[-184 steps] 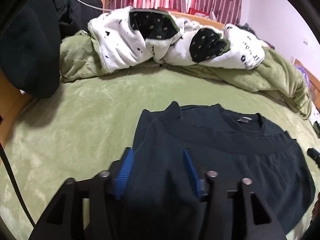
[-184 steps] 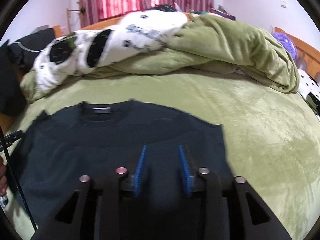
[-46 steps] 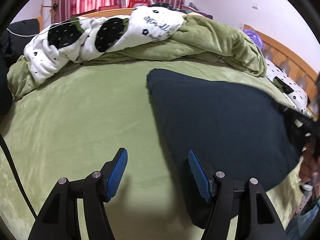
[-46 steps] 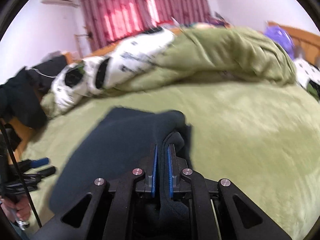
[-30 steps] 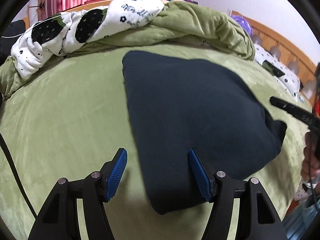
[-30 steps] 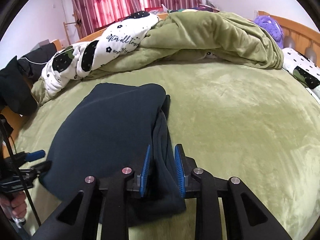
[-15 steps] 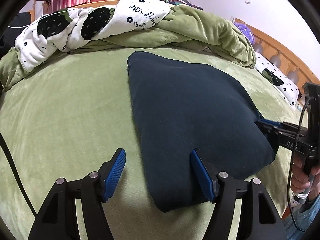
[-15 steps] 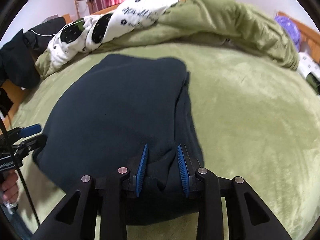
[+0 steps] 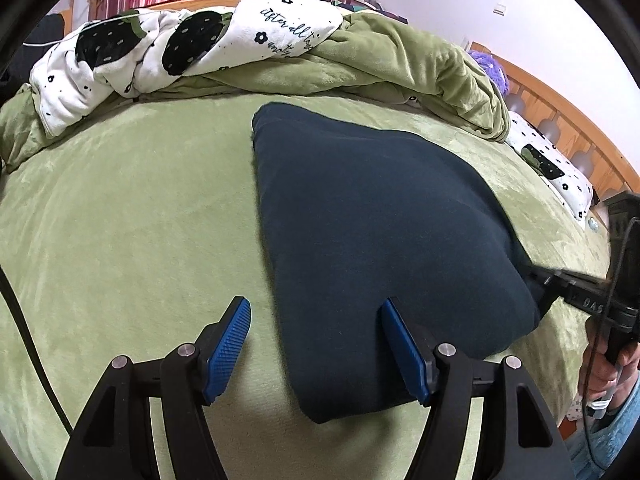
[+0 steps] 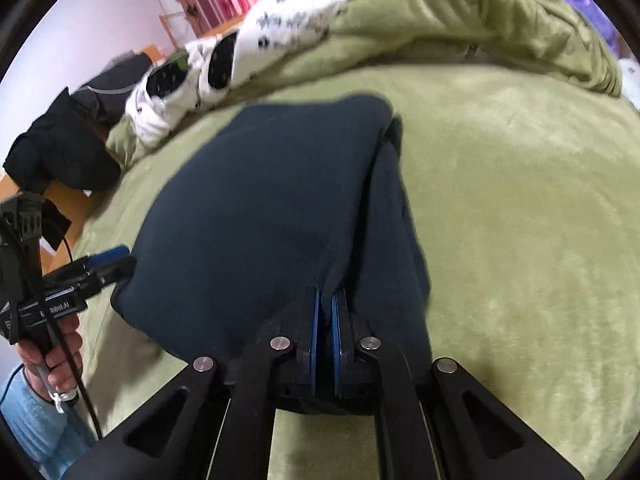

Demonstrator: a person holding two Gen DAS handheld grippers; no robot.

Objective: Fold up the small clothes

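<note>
Navy top [image 9: 384,240], a dark knit garment folded into a thick, rounded-edged rectangle, lies flat on the green fleece bedspread [image 9: 120,220], with a bunched olive blanket [image 9: 400,64] and a white quilt printed with black shapes [image 9: 160,48] heaped well beyond its far edge. The right gripper [image 10: 325,320] has its blue pads pressed together on a pinch of cloth at the garment's near right corner, where a loose strip of fabric, perhaps a sleeve or an under-layer, trails out alongside the top's right edge; this grip looks meant to lift or tuck that strip so the bundle ends neat. The left gripper [image 9: 320,344] holds nothing, its jaws spread wide and hovering at the top's near left corner, one blue pad over bare bedspread just beside the top and the other over the cloth itself, seemingly poised to steady or take that edge. Seen from the left wrist view, the right gripper meets the top's right side. Folding appears nearly done.
</note>
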